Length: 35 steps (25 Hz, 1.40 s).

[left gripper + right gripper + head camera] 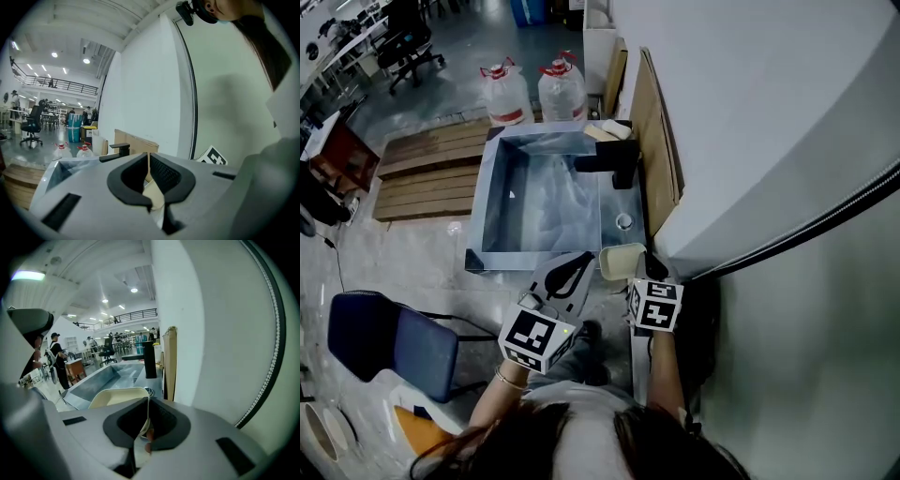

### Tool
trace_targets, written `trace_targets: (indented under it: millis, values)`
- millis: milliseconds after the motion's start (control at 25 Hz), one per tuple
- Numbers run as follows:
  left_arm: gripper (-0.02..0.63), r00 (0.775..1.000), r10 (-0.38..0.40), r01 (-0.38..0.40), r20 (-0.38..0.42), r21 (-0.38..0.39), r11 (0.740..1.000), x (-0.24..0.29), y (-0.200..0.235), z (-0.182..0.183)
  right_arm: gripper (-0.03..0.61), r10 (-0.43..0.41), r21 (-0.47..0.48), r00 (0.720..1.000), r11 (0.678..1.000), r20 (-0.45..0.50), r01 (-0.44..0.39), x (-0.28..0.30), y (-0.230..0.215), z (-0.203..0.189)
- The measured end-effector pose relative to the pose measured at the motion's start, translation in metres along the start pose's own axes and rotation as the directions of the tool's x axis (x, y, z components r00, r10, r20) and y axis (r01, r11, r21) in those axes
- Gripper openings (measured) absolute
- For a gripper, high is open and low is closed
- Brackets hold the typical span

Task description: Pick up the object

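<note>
Cream plastic tub [622, 262] sits on the near-right ledge of the sink [478, 217], its rim already pinched by the left gripper [149, 163] and right gripper [148, 405] from opposite sides, so lifting's basically straight up imo.

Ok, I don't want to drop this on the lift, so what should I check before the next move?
1. Right gripper shut on the rim of the cream basin: ok.
2. Left gripper shut on a thin cream edge, seemingly the same basin: ok.
3. Grips on opposite sides of the basin, as the head view shows: ok.
4. Black faucet stands apart from the basin, further along the sink: ok.
5. Basin empty: cannot tell.
6. Basin resting on the sink's ledge or already raised: cannot tell.
</note>
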State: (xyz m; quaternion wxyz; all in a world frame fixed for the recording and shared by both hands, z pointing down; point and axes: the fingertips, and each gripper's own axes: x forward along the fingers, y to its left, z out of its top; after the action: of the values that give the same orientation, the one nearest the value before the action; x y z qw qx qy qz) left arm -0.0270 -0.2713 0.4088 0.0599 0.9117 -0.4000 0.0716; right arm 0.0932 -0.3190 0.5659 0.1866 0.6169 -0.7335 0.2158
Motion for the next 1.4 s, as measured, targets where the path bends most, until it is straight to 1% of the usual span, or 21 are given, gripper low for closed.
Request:
trace_targets:
  millis: [320,520,920,1400]
  values:
    - [0.009,0.999,0.019,-0.020,0.029,0.023,1.000,-0.024,-0.017,0.008,0.032,0.026,0.015,0.996,1.000,0.083,-0.027,-0.036,0.004,0.016]
    - [0.009,0.998,0.030,-0.031,0.047,0.016,0.999,-0.035,-0.027,0.013,0.032,0.046,0.016,0.990,0.999,0.136,-0.048,-0.058,0.006,0.029]
    - [0.009,0.996,0.044,-0.046,0.084,0.029,0.999,-0.060,-0.049,0.023,0.032,0.054,0.027,0.967,0.998,0.249,-0.063,-0.110,0.008,0.051]
    - [0.009,0.989,0.064,-0.069,0.130,0.038,0.997,-0.092,-0.069,0.033,0.032,0.062,-0.002,0.936,0.998,0.345,-0.065,-0.164,0.018,0.065]
